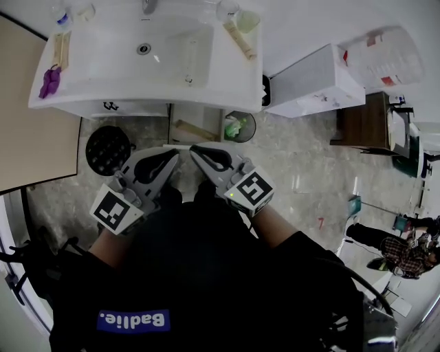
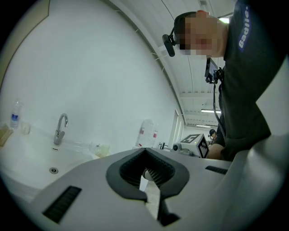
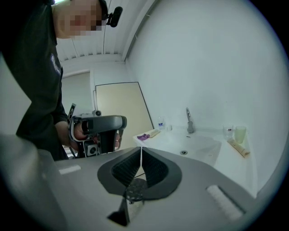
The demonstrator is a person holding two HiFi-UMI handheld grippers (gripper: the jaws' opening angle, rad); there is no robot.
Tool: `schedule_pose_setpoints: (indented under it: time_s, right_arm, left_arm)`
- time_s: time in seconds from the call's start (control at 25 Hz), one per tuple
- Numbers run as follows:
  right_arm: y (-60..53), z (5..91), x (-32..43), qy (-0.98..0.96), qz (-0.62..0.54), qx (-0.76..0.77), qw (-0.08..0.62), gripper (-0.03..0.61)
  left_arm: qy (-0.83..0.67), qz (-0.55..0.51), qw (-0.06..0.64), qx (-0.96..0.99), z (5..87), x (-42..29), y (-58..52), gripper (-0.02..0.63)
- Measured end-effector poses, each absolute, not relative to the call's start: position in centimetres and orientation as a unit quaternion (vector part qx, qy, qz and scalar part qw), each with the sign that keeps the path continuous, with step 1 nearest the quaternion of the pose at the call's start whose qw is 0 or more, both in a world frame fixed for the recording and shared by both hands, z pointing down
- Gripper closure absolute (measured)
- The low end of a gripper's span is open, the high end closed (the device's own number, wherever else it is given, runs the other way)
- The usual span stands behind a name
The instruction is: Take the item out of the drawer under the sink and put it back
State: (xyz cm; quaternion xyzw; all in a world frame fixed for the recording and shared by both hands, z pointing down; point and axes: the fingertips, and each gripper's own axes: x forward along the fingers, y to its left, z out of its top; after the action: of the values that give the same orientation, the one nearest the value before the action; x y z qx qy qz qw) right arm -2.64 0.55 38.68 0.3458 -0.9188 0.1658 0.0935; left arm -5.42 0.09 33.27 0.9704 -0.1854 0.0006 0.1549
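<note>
A black basket point(image 1: 108, 148) and waste bin point(image 1: 240, 127) stand below the sink point(image 1: 230, 74).

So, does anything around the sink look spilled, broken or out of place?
Nothing looks spilled or broken. The only untidy thing is the tube, which lies at a slant on the sink top, right of the basin.

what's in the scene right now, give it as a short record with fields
place: bathroom, white sink with a tap
on the counter: purple item, tube, two cups
on the floor: small bin with green contents, round black object
left hand-held gripper: jaws together, nothing between them
right hand-held gripper: jaws together, nothing between them
drawer: cannot tell whether it is open
task item: none held
</note>
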Motion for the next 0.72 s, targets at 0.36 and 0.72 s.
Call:
schedule_pose_setpoints:
  time_s: [0.36, 0.72]
  right_arm:
    - [-1.1, 47.2, 0.3, -0.924, 0.173, 0.296, 0.172, 0.551]
    - [-2.4, 54.5, 1.6, -0.914, 0.179, 0.274, 0.24, 0.526]
  left_arm:
    - [-0.23, 0.007, 0.186, 0.955, 35.5, -2.8, -0.6, 0.609]
    - [-0.254, 0.003, 0.19, 0.948, 37.0, -1.7, -1.3, 0.609]
